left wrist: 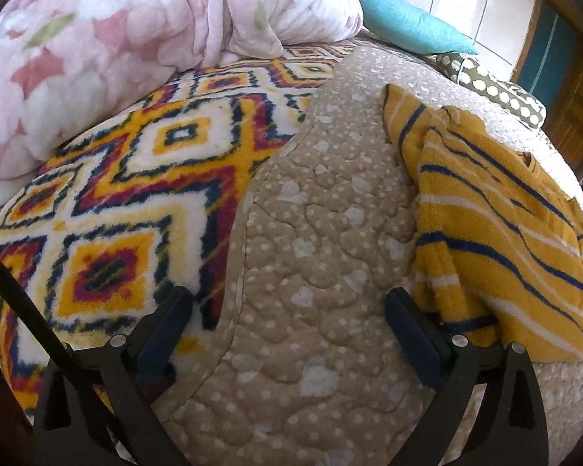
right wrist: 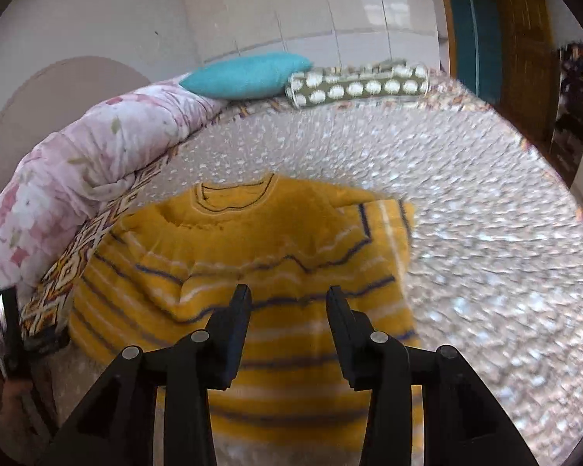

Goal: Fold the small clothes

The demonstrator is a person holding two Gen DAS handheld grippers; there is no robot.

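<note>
One small yellow knitted sweater with blue and white stripes (right wrist: 252, 272) lies on the beige quilted bed cover (left wrist: 311, 233), neckline away from you, its long axis running forward. Your right hand-held gripper (right wrist: 287, 299) is directly above its lower half, jaws apart and empty. Your left hand-held gripper (left wrist: 287, 303), also apart, has the sweater just at its right finger (left wrist: 404, 318), so the left one seems nearer to the side edge.

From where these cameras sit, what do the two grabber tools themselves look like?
Both look alike: the left gripper and right gripper each have two black angular plastic arms with triangular cut-outs, small silver pins at the joints, and flat dark navy pads as fingertips. A thin black strap or cable crosses the left view.
</note>
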